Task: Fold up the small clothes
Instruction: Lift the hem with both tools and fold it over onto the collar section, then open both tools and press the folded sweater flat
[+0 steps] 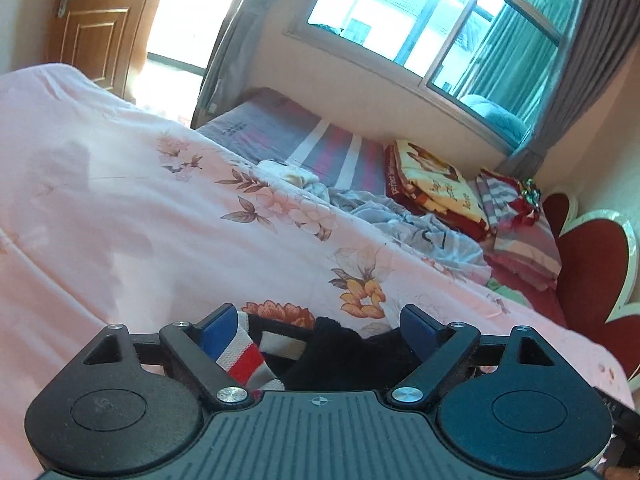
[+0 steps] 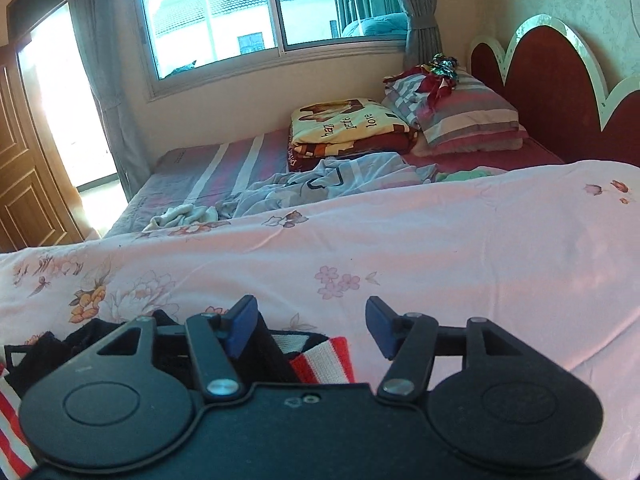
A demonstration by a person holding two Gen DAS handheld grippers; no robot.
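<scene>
Both tools, left tool (image 1: 316,330) and right tool (image 2: 310,326), stand apart over the black striped garment (image 1: 340,354); smooth it flat on the pink quilt (image 1: 140,220) before regripping its edges.

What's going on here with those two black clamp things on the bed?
A person is folding a small garment on a pink floral quilt, using a handheld gripper in each hand. Both the left gripper and right gripper stand open over the black garment with red, white and blue striped trim; neither is pinching it. The garment lies bunched on the quilt just under their fingers. More loose clothes lie farther back, near the window.
</scene>
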